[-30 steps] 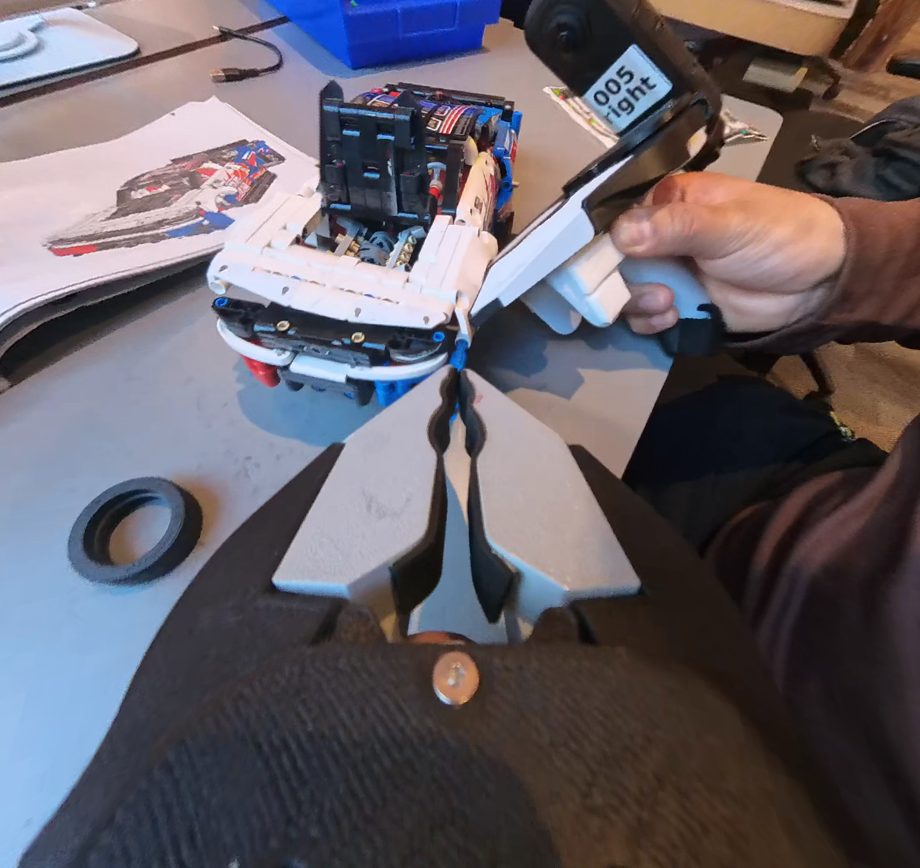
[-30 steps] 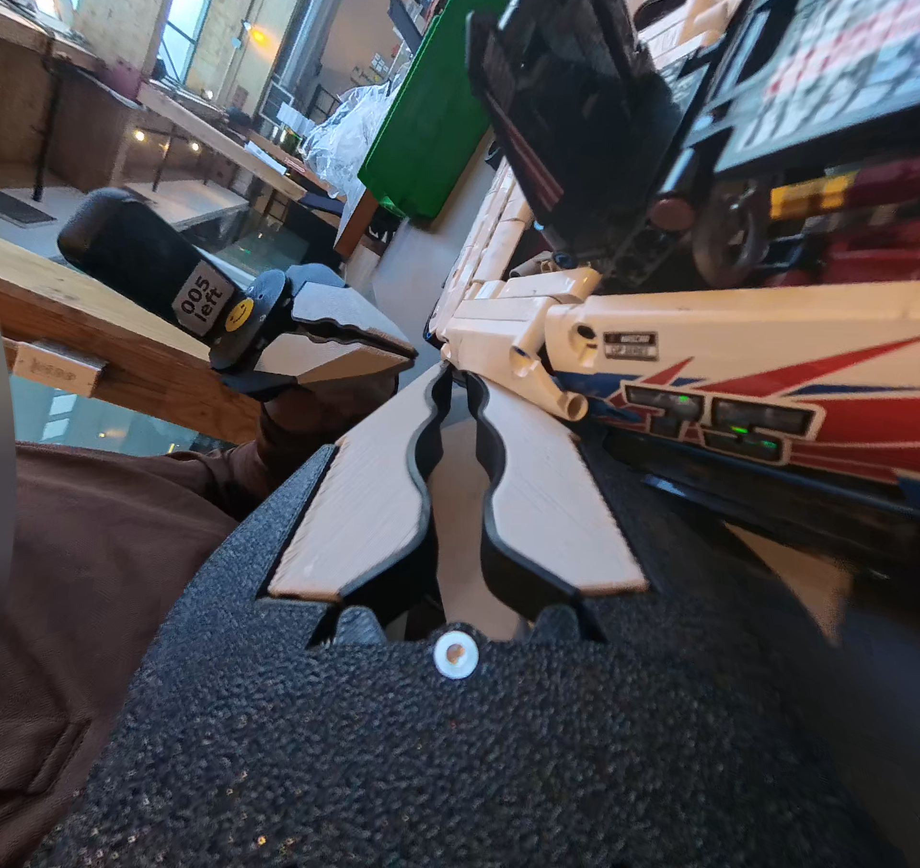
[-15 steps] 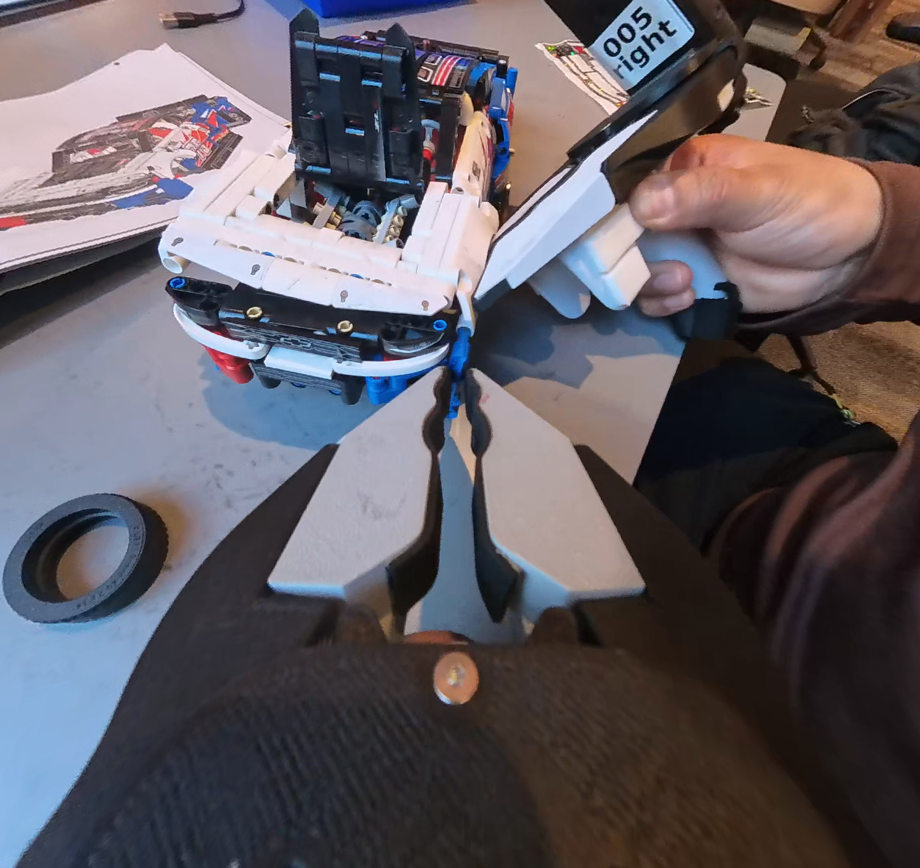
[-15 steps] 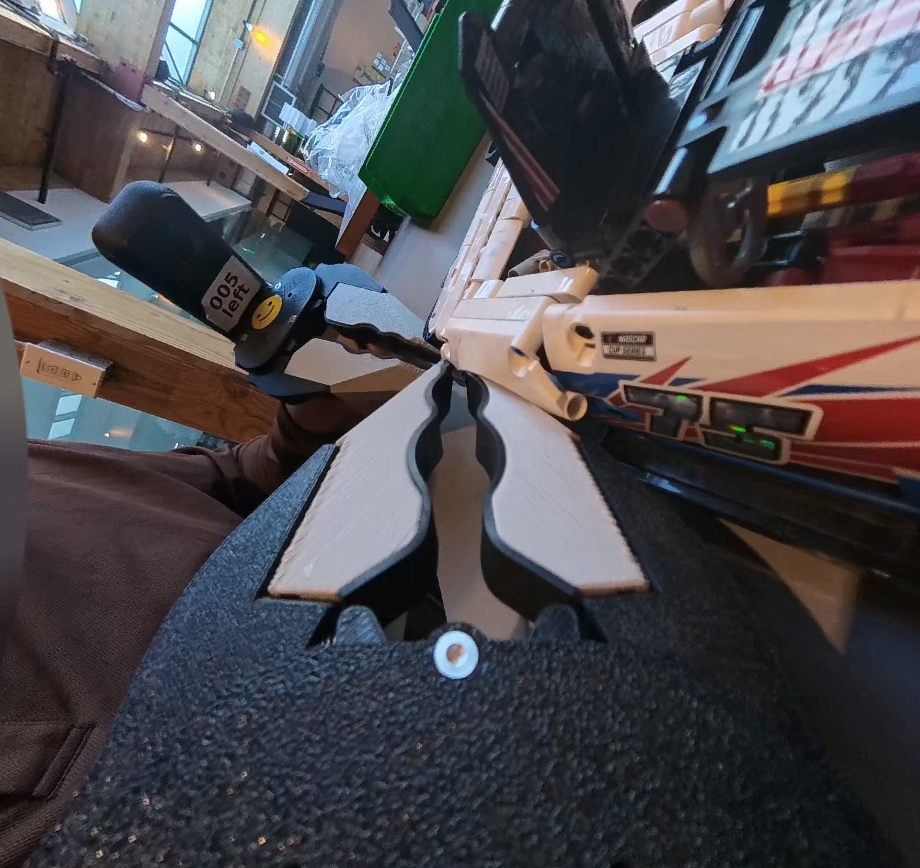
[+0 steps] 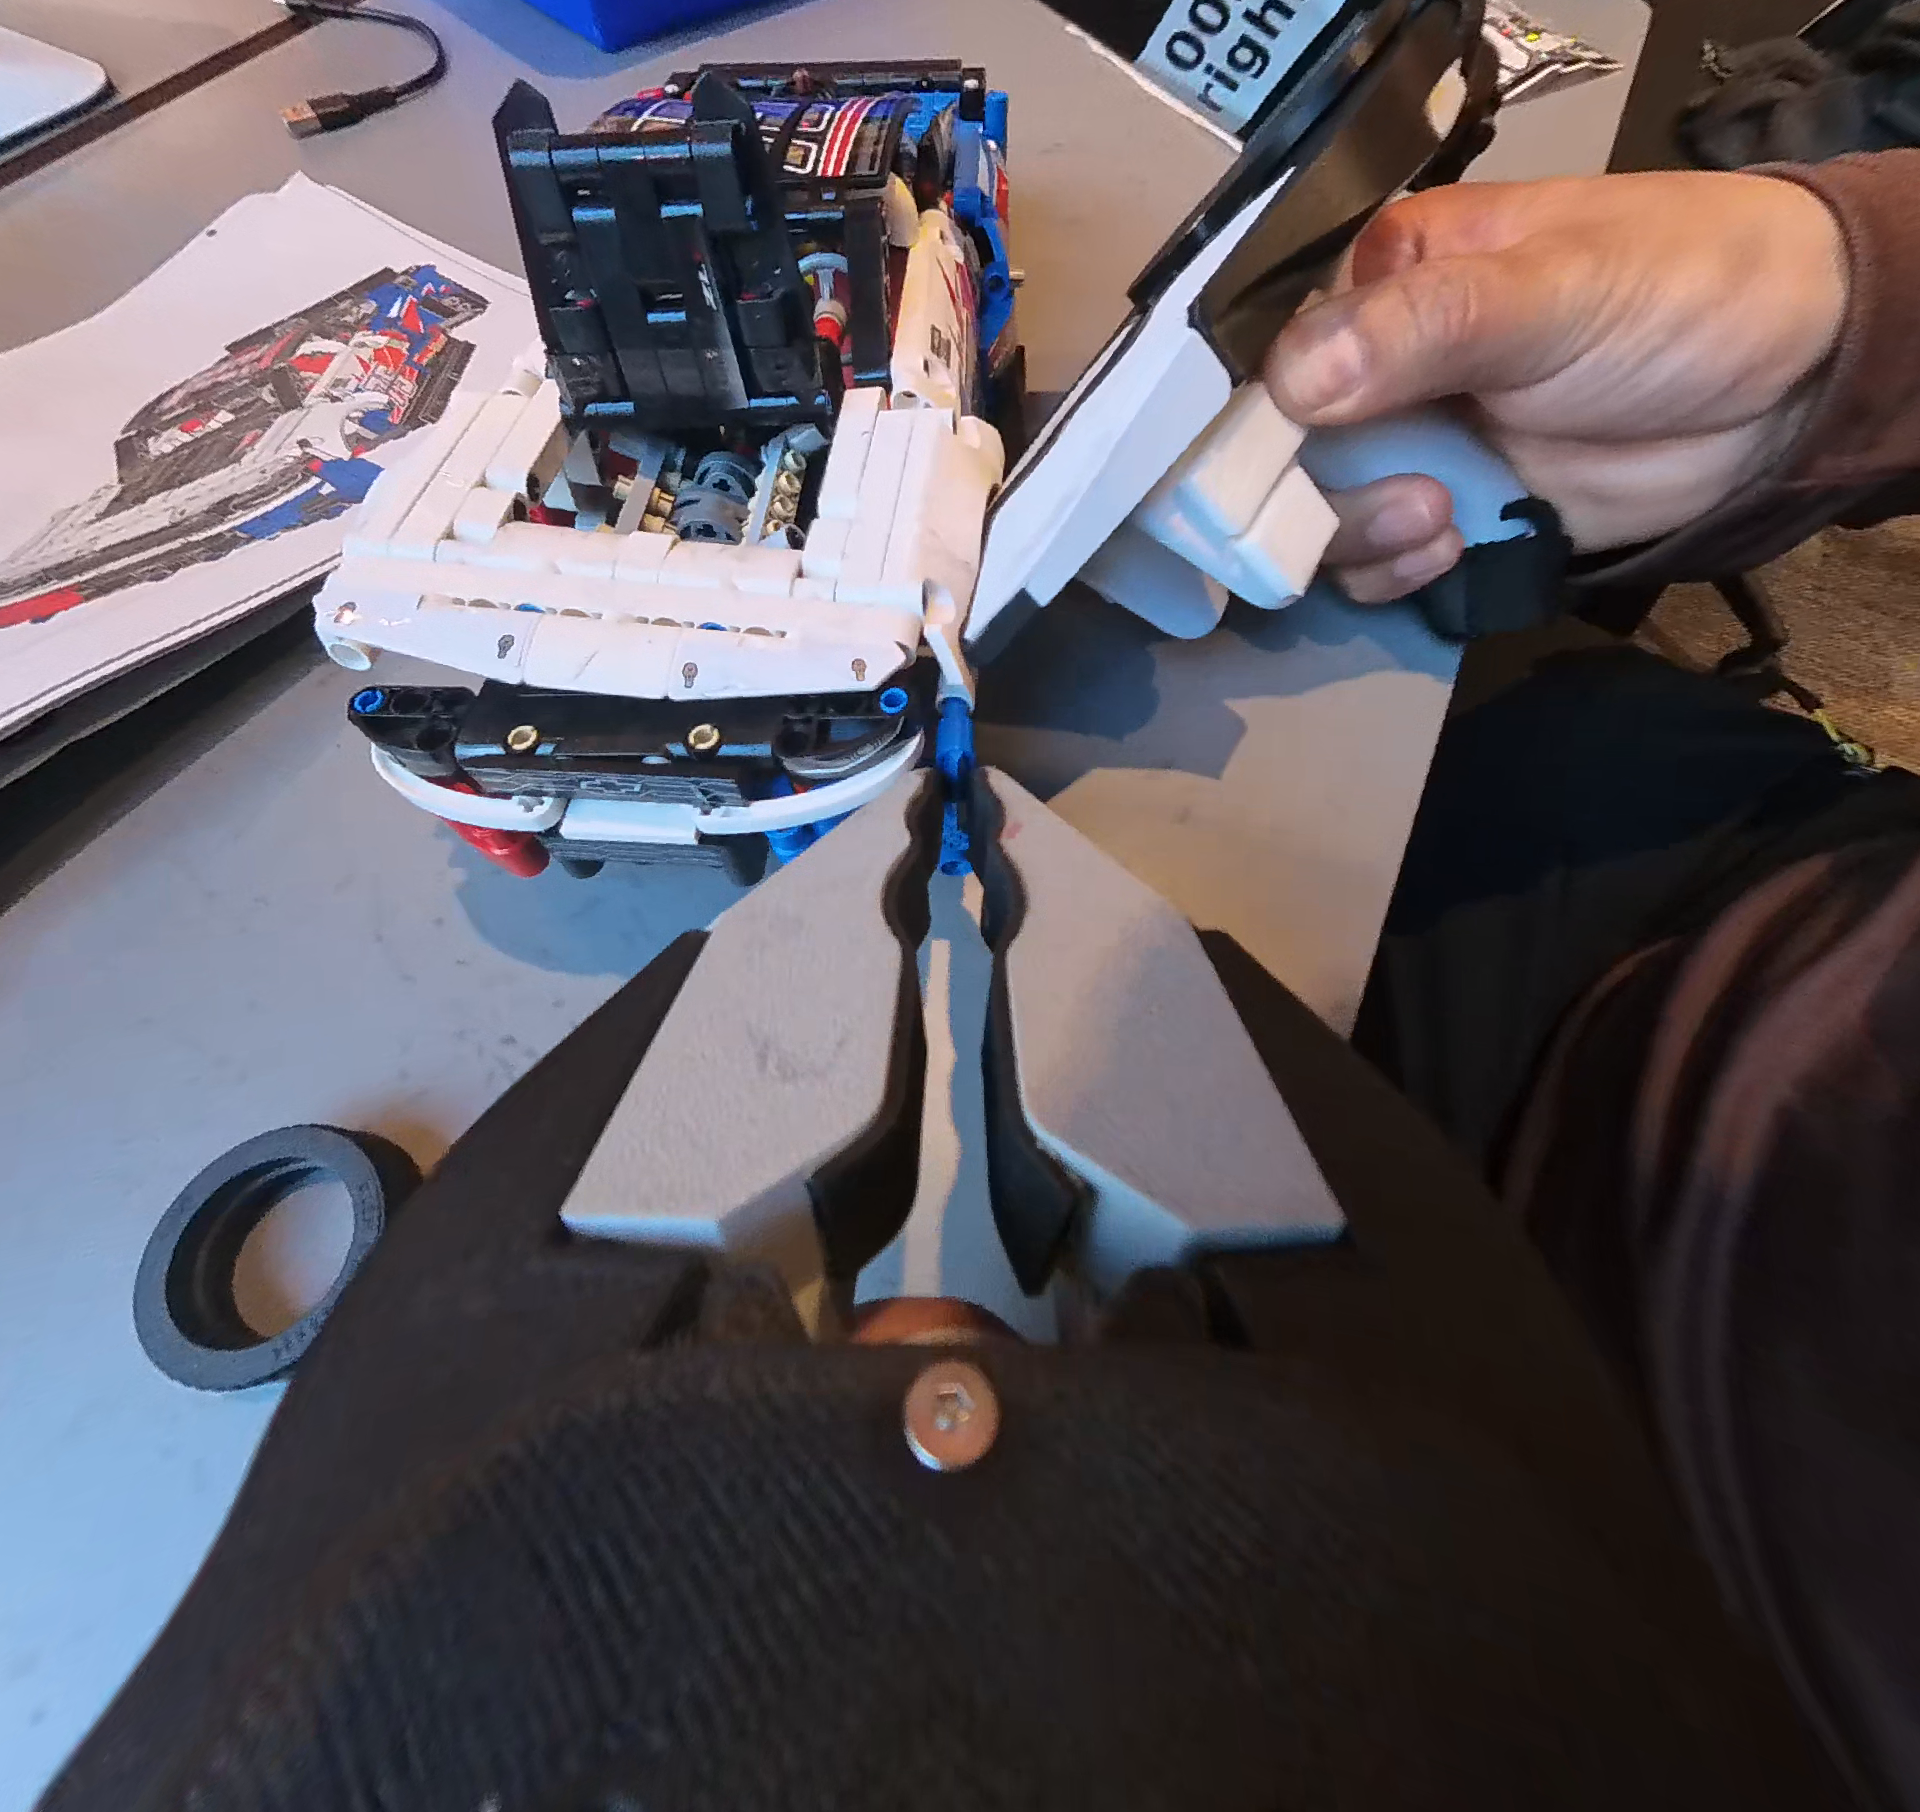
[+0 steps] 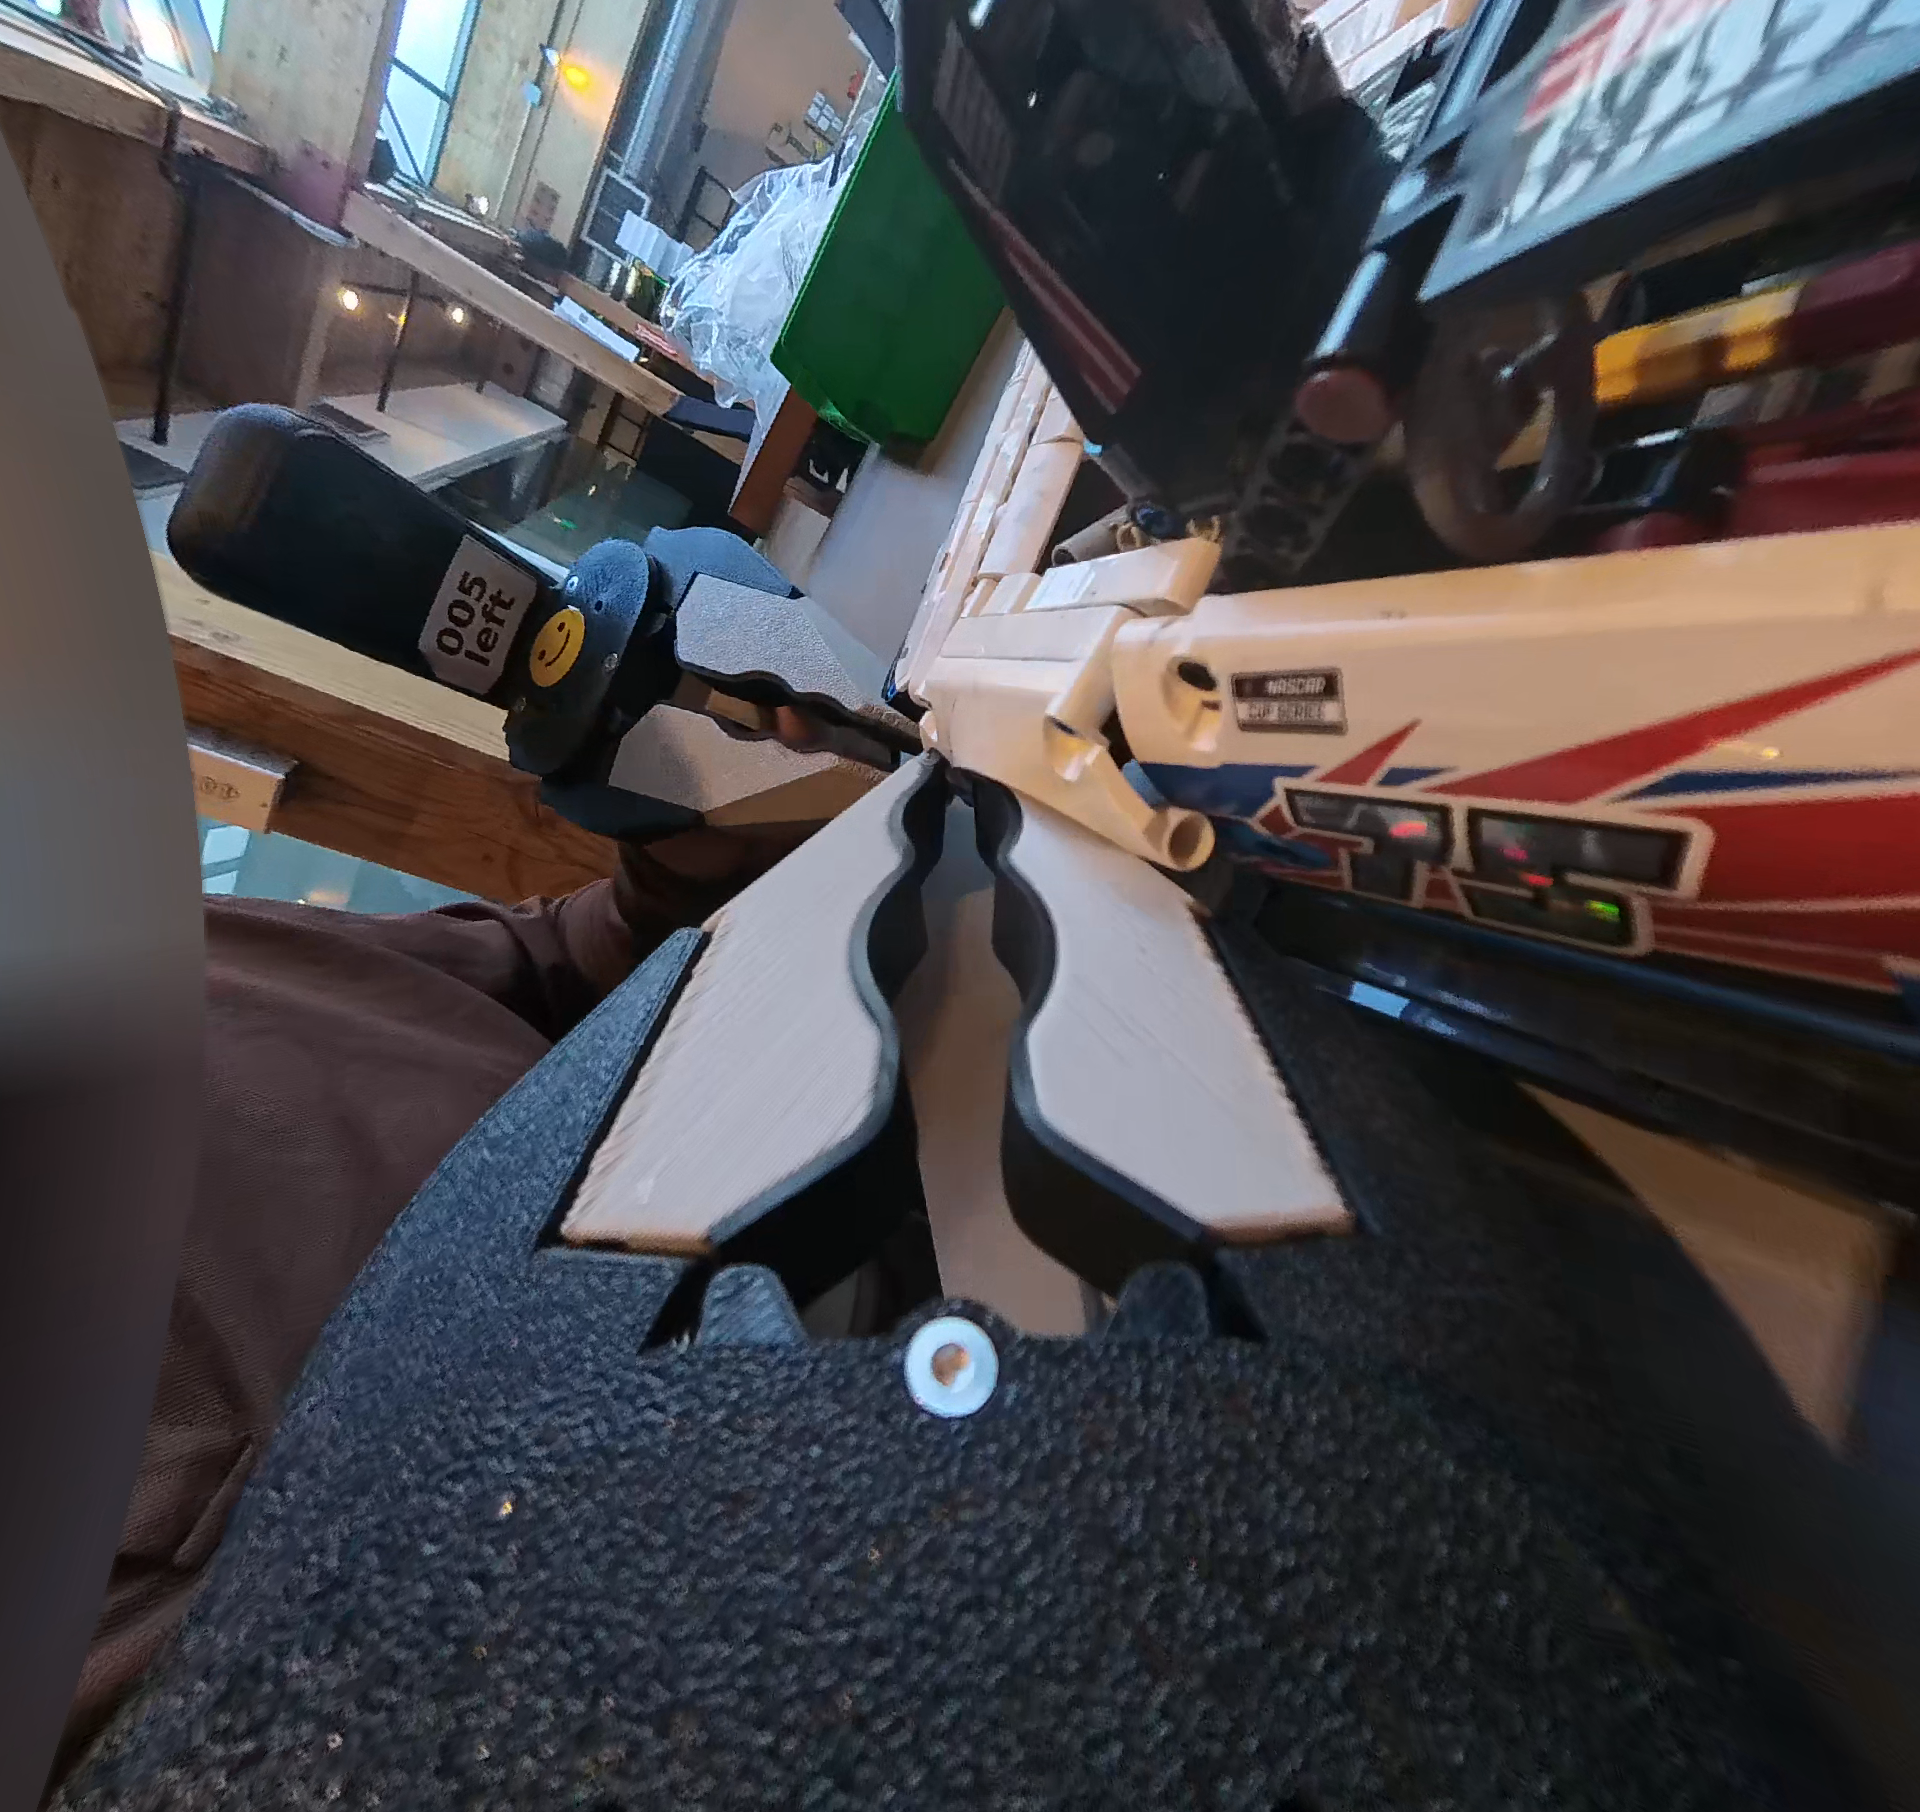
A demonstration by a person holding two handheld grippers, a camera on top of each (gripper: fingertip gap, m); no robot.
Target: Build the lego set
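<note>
Now left claw (image 5: 951, 806) sits closer against lego car (image 5: 665, 474).

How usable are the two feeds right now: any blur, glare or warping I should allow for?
Left wrist view: sharp and evenly lit, with soft shadows under the lego car and fisheye bending at the edges. Right wrist view: tilted, with the car's side close and slightly soft, bright windows at upper left, and a blurred patch down the left edge.
</note>
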